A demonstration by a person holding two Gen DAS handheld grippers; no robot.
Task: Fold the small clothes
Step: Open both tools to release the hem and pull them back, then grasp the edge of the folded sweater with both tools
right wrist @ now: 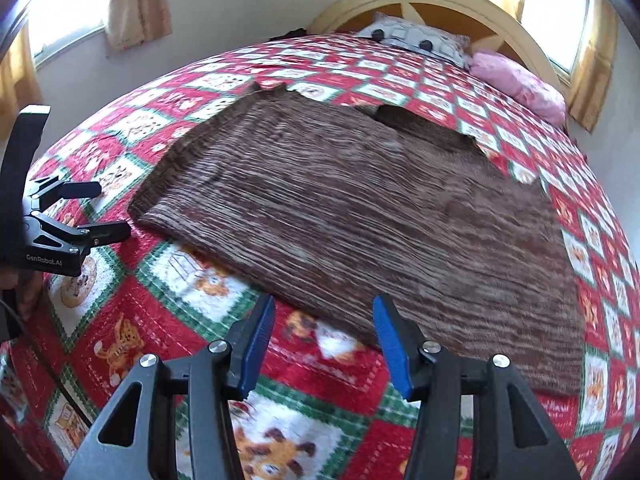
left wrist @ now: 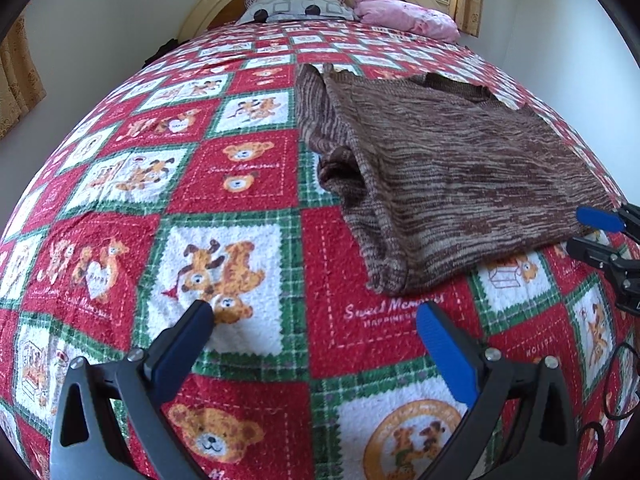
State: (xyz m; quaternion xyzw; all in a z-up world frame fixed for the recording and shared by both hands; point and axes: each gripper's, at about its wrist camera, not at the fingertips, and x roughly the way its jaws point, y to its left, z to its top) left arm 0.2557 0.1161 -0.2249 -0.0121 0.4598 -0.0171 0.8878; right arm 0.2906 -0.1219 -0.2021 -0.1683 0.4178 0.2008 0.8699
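Item: brown knit sweater point(right wrist: 360, 216); lies flat on the bed point(left wrist: 240, 184), on a red, white and green teddy-bear quilt point(left wrist: 224, 240); one sleeve appears folded in along its left side, bunched in a lump; neck opening toward the headboard point(right wrist: 440, 0), hem toward both tools; long axis runs roughly from hem to neck, away from the cameras.

Left tool point(left wrist: 314, 320): jaws spread wide, holding nothing; hovers over bare quilt; the sweater lies ahead and to its right, its near corner just beyond the right-hand blue pad.

Right tool point(right wrist: 324, 312): jaws apart, holding nothing; sits right at the hem edge, with the knit just past its fingertips; whether a pad touches the cloth cannot be told; the picture is slightly blurred here.

Relation that matters: the right tool is the nearer one, facing the hem almost square on; the left tool stands off the sweater's left corner; judged from this, the next fold likely starts from the hem or a side edge, and the left tool would have to come in to the right to reach cloth.

Containers: none in view.

Also present: grey patterned pillow point(left wrist: 296, 8) and pink pillow point(left wrist: 404, 16) at the headboard, well apart from the sweater; yellow curtains point(right wrist: 136, 0) at the windows.
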